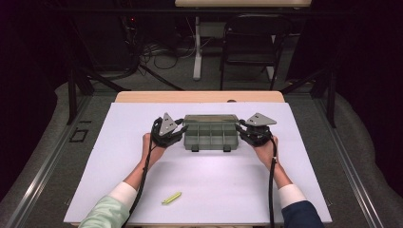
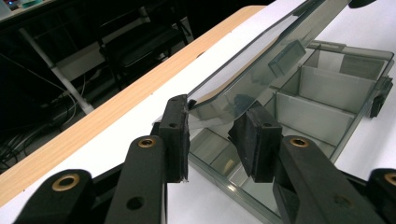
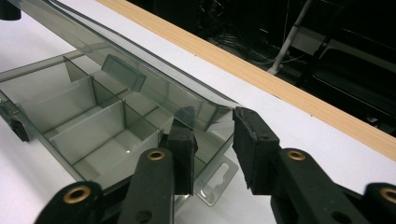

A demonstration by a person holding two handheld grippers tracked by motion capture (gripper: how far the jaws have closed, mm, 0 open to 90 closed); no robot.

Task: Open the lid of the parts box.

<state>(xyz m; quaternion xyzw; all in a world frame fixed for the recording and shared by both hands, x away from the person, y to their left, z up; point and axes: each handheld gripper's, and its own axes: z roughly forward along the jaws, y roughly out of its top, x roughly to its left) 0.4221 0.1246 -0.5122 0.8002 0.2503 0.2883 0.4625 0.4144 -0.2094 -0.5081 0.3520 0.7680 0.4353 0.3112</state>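
1. Both sets of jaws straddle the lid point(image 2: 261, 60) of the smoky clear compartment box point(image 1: 210, 133), one at each end. On the left gripper point(image 2: 212, 135) a gap shows between the pads and the lid corner, so I read it as apart, not yet clamped.
2. On the right gripper point(image 3: 212, 140) the lid corner point(image 3: 219, 109) also sits between the pads, with daylight beside it; I call that apart too.
3. The box sits mid-table on the white sheet point(image 1: 142, 190), its lid raised on the far hinge and its dividers point(image 3: 93, 116) showing below.
4. To do this well, I judge both hands must pinch the lid evenly before moving.
5. I would swing both ends at one pace, since a lone corner could twist the thin plastic.
6. I would keep the base point(image 2: 327, 107) from sliding.
7. I leave the yellow-green marker point(image 1: 171, 198) near the front edge alone.
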